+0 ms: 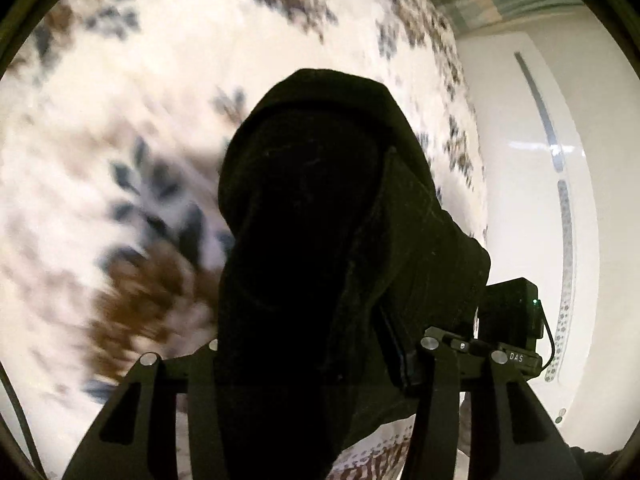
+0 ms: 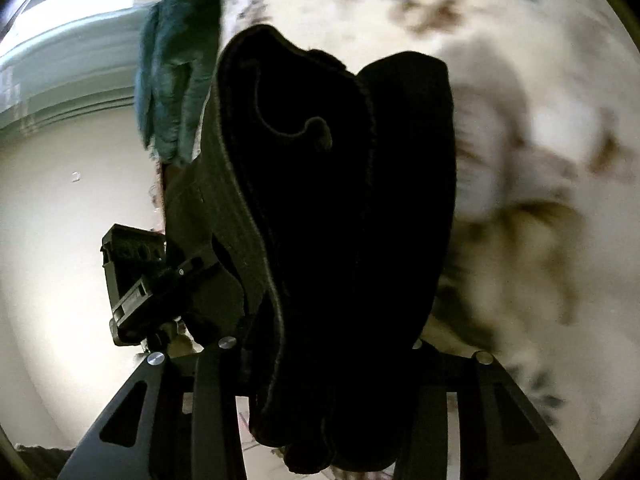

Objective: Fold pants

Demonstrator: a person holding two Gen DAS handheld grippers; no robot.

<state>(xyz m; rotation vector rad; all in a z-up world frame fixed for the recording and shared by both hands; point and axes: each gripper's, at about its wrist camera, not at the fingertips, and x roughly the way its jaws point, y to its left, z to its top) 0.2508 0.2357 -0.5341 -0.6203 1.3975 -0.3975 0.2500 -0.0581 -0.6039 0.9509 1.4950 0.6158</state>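
Note:
The black pants [image 1: 320,208] hang bunched between the fingers of my left gripper [image 1: 316,360], which is shut on the fabric and holds it above a floral bedspread [image 1: 120,120]. In the right wrist view the same pants [image 2: 340,220] fill the middle as thick folded layers, and my right gripper [image 2: 320,380] is shut on them. The other gripper's body [image 2: 136,280] shows just left of the cloth, and it also shows in the left wrist view [image 1: 508,320]. The fingertips are hidden by fabric in both views.
The white and brown-blue floral bedspread [image 2: 540,160] lies below, blurred. A glossy white wardrobe panel [image 1: 540,160] stands at the bed's side. A teal cloth [image 2: 172,80] hangs at the bed edge. A pale wall [image 2: 52,220] is on the left.

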